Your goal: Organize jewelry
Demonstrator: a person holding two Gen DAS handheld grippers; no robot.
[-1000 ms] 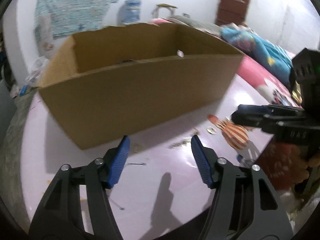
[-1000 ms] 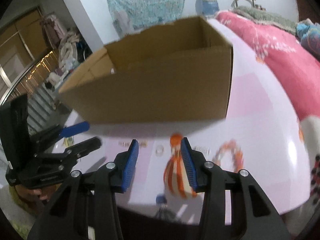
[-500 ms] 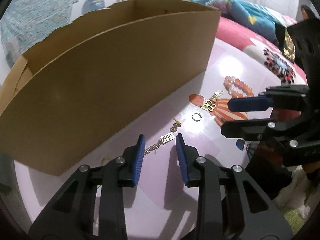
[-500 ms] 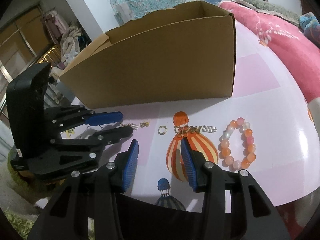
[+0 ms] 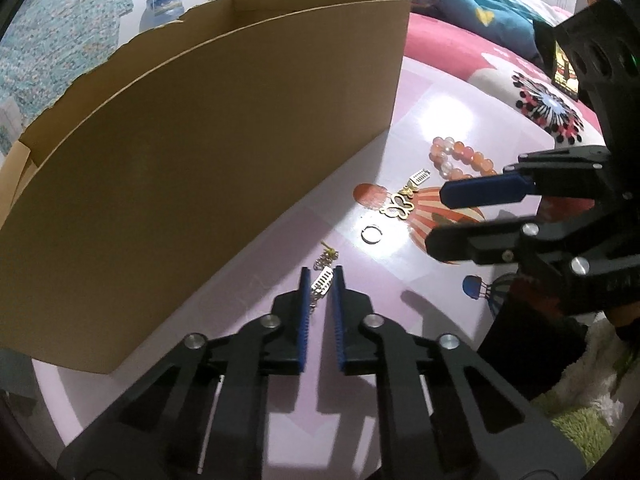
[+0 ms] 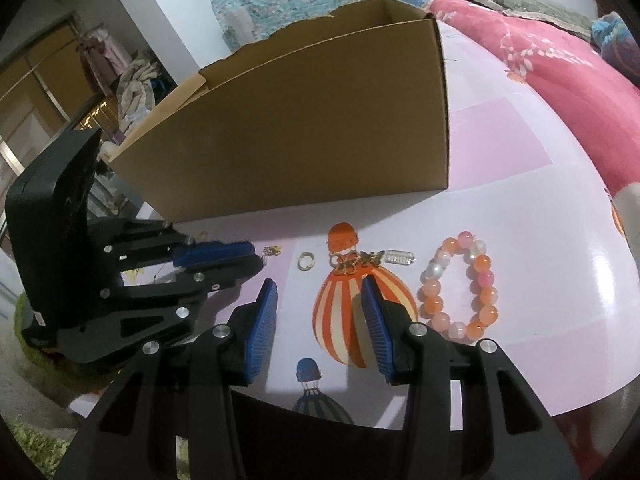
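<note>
We saw the left gripper (image 5: 321, 280) with jaws narrowed around a silver chain clasp (image 5: 323, 281) on the pink mat (image 5: 420, 120), its length running away toward the cardboard box (image 5: 200, 140). The right gripper (image 6: 320, 304) hovered wide apart, holding nothing, near the bead bracelet (image 6: 460, 284).

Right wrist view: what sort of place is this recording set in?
Most likely a bedroom at home: a pink floral blanket on what looks like a bed, clothes heaped by a wardrobe, and a cardboard box on a pink printed surface.

No text can be read (anywhere visible)
</note>
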